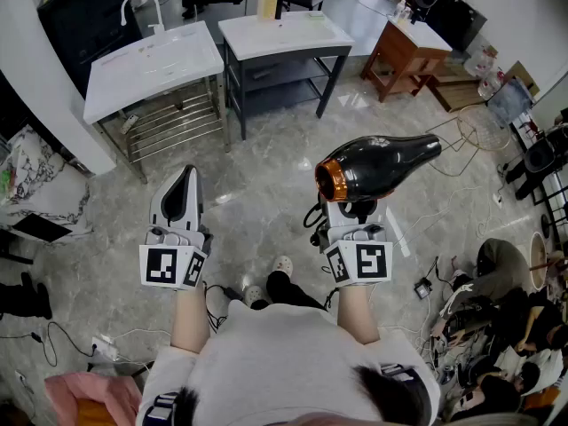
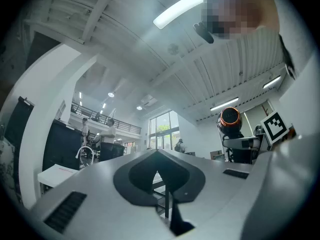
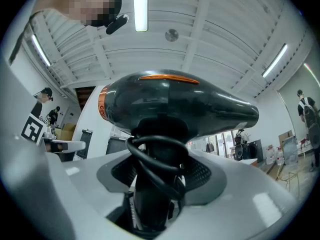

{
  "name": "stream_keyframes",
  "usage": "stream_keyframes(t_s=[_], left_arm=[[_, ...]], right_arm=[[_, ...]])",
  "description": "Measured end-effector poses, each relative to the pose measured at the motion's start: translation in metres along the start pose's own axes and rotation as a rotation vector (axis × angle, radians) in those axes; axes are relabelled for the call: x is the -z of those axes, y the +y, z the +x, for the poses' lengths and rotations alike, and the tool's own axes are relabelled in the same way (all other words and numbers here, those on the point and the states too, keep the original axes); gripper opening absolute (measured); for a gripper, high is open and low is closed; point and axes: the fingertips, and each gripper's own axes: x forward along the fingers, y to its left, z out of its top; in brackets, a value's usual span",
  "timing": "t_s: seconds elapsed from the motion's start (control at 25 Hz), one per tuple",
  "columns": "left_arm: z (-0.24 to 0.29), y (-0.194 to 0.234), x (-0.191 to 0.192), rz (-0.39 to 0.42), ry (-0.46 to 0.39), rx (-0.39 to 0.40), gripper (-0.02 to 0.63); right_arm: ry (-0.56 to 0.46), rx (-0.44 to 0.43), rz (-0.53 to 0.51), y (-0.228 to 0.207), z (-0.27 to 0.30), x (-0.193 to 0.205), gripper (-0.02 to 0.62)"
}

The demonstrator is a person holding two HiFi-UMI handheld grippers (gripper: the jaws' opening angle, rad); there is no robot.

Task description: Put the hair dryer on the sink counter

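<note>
While the right tool (image 1: pixel 353 209) clamps the hair dryer (image 1: pixel 382 165) by its handle, well short of the sink surface (image 1: pixel 115 82), carry it level, lower gently; left tool (image 1: pixel 184 185) closed, empty.

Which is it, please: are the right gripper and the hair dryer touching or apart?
Touching. The right gripper view shows the right gripper with its jaws clamped on the handle of the hair dryer, which it holds up off the floor.
</note>
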Motion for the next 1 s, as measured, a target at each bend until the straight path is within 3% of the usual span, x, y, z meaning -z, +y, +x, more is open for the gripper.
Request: stream_keyframes(t_s=[0.44, 0.72, 1.0], left_arm=[[0.019, 0.000, -0.002, 0.020, -0.010, -0.004, 0.002], [0.055, -0.005, 0.010, 0.031, -0.013, -0.002, 0.002], [0.123, -0.001, 0.009, 0.072, -0.026, -0.012, 0.002]], right_arm=[[-0.009, -0.008, -0.003, -0.012, 0.019, 0.003, 0.272], [-0.001, -0.032, 0.019, -0.036, 0.046, 0.019, 0.272], [0.016, -0.058, 0.039, -0.074, 0.110, 0.032, 0.272]])
